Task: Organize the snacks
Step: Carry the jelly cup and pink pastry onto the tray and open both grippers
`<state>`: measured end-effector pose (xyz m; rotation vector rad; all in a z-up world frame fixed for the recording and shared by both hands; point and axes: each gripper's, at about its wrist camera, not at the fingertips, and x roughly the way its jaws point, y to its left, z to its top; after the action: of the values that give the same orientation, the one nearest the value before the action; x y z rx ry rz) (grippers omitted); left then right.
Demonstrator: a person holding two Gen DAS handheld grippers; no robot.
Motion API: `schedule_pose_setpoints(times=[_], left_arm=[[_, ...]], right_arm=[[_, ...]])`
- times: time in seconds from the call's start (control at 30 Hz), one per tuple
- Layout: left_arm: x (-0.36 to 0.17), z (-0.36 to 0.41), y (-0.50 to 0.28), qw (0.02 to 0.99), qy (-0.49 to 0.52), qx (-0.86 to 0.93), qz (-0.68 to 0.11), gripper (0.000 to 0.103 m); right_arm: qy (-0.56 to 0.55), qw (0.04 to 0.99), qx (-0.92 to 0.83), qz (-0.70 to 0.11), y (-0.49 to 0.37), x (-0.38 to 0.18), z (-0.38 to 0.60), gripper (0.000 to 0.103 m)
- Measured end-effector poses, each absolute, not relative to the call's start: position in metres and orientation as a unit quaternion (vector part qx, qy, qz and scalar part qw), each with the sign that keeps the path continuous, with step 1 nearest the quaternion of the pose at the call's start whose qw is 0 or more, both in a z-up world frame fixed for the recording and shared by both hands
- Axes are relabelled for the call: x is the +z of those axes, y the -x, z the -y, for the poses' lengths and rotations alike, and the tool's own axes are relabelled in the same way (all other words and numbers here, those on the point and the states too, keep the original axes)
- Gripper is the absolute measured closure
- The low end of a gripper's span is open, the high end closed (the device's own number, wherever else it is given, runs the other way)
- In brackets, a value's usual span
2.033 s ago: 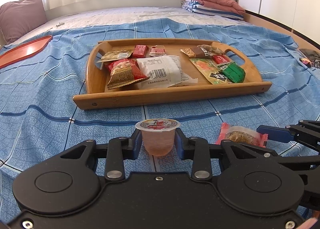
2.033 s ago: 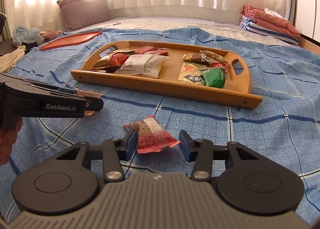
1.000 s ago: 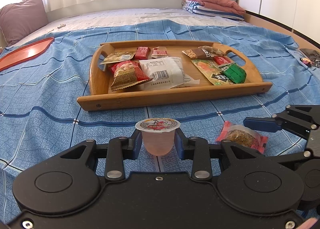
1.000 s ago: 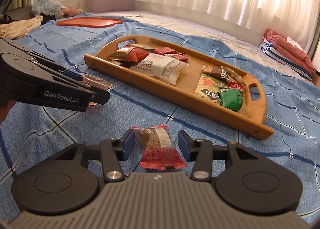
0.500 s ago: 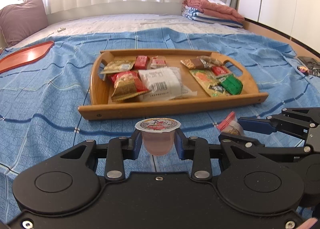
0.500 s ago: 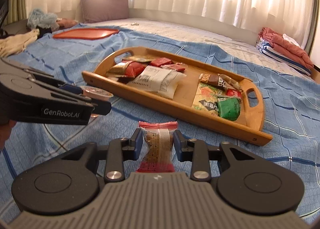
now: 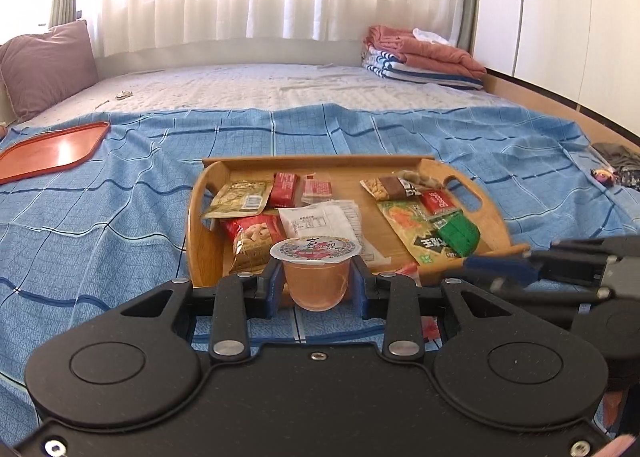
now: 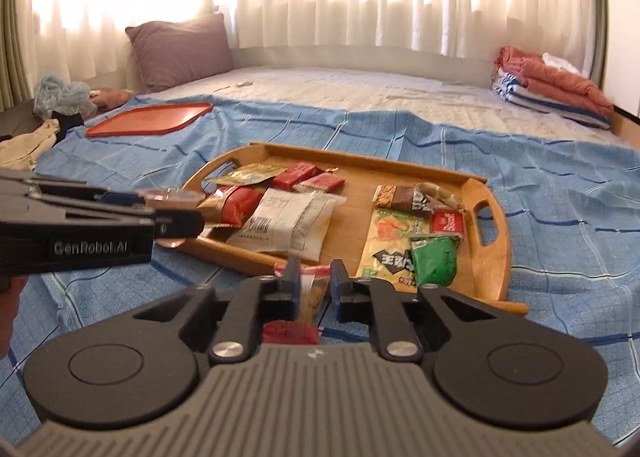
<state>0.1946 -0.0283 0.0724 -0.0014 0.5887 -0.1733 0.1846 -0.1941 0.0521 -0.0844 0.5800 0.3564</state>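
Observation:
My left gripper (image 7: 316,283) is shut on a jelly cup (image 7: 315,273) with a printed foil lid, held above the blue bedspread just in front of the wooden tray (image 7: 490,209). My right gripper (image 8: 314,285) is shut on a red-edged snack packet (image 8: 310,297), held near the tray's front rim (image 8: 256,257). The tray holds several snack packets, among them a white one (image 8: 290,221) and a green one (image 8: 434,259). The left gripper with the cup (image 8: 172,197) shows at the left of the right wrist view; the right gripper (image 7: 500,271) shows at the right of the left wrist view.
A red tray (image 8: 148,119) lies on the bedspread at the far left. A purple pillow (image 8: 180,51) and folded blankets (image 8: 554,83) sit at the back. Clothes (image 8: 24,141) lie at the left edge of the bed.
My right gripper closed on the red-edged packet and lifted it off the bedspread. Both grippers rose and moved toward the tray, the left one still holding the jelly cup.

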Motion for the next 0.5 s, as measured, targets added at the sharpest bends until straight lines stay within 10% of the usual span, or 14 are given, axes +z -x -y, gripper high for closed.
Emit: schedule_pose_setpoints(times=[0.2,0.43,0.5], left_arm=[[0.063,0.027,-0.196,0.951,0.001,-0.08,-0.3,0.071],[0.058,0.024,-0.201,0.95,0.002,-0.074,-0.304,0.071],[0.057,0.022,-0.203,0.95,0.003,-0.071,-0.304,0.071]], right_arm=[[0.031,0.929,0.183,-0.321,-0.184,0.028,0.189,0.035],[0.014,0.924,0.164,-0.346,-0.207,0.009,0.174,0.034],[0.005,0.919,0.163,-0.36,-0.214,0.004,0.171,0.06]])
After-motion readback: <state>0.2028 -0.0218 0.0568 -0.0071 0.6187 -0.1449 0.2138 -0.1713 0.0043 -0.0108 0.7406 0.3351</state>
